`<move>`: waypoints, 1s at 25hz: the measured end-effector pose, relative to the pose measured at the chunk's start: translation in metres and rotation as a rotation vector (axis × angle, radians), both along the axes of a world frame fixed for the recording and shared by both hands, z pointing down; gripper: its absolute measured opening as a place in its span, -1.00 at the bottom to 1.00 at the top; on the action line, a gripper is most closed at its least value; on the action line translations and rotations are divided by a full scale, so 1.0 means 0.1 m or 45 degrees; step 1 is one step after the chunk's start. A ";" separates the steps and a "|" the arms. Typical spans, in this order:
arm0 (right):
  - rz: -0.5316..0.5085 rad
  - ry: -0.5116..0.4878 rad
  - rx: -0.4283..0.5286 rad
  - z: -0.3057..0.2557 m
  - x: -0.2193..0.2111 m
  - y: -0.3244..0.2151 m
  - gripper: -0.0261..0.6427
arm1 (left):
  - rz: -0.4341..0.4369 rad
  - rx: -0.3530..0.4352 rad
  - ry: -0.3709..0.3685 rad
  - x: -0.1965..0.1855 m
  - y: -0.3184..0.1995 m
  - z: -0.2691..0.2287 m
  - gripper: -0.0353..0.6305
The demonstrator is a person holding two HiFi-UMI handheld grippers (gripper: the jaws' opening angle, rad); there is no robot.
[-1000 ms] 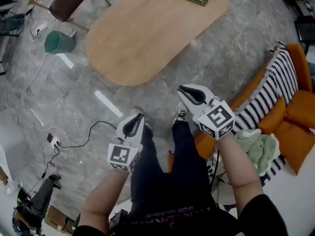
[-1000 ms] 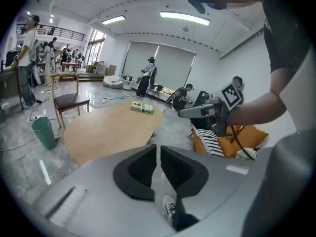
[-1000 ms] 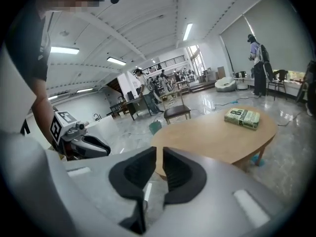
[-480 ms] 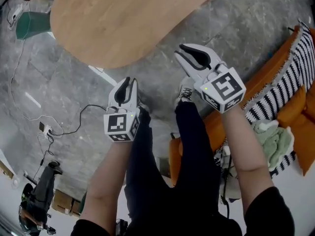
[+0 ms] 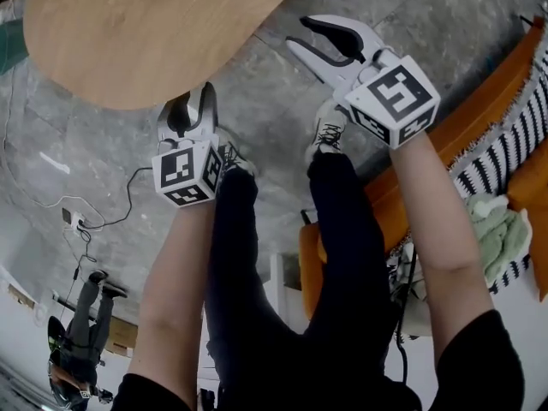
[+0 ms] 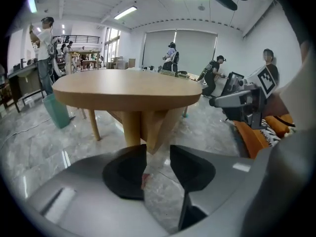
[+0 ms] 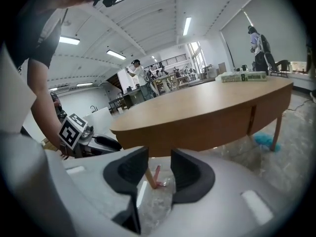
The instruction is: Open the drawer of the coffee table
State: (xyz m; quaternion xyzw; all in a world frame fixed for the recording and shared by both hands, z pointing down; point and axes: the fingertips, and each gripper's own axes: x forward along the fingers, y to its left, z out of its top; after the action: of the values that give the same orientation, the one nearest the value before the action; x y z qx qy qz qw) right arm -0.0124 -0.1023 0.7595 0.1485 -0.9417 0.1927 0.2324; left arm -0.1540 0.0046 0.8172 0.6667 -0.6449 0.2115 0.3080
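White-shelled left claw (image 6: 158, 154), black pads: jaws have just been opening and are now standing spread, pinching nothing. Right claw (image 7: 159, 163): likewise just opening, spread, empty. Both are hovering near the rounded end of the coffee table (image 5: 145, 32), not touching it.

Coffee table: pale wood, oval worktop, plain apron below. A book (image 7: 244, 76) is lying at the table's far end.

Drawer: no handle is showing. A vertical seam (image 7: 254, 118) in the apron is possibly marking its front.

Risks: the claws may be heading for fixed apron and slipping off, or a hard pull may be dragging the whole table over the smooth stone floor (image 5: 274, 118) beneath it.
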 end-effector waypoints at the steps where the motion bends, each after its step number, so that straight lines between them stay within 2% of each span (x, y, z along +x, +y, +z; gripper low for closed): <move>1: -0.006 0.005 -0.004 0.08 0.01 0.00 -0.53 | -0.014 0.005 -0.010 -0.04 -0.02 0.06 -0.42; 4: -0.032 0.026 -0.008 0.31 0.04 0.01 -0.49 | -0.037 0.048 -0.041 -0.15 -0.09 0.12 -0.37; 10: -0.039 0.053 0.014 0.46 0.12 -0.05 -0.49 | 0.131 0.160 -0.098 0.04 -0.21 0.00 -0.35; 15: -0.020 0.039 0.026 0.44 0.13 -0.07 -0.49 | 0.111 0.182 -0.052 0.03 -0.31 0.00 -0.35; 18: -0.019 0.038 0.040 0.45 0.15 -0.09 -0.49 | 0.133 0.188 -0.075 0.04 -0.41 0.03 -0.37; 25: 0.028 0.068 0.024 0.57 0.14 -0.18 -0.49 | 0.093 0.195 -0.064 0.00 -0.40 0.03 -0.45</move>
State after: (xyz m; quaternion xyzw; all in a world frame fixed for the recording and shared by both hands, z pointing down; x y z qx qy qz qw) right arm 0.0020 -0.1207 0.8164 0.1661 -0.9353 0.1823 0.2538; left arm -0.1536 -0.0356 0.8205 0.7058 -0.6419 0.1896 0.2319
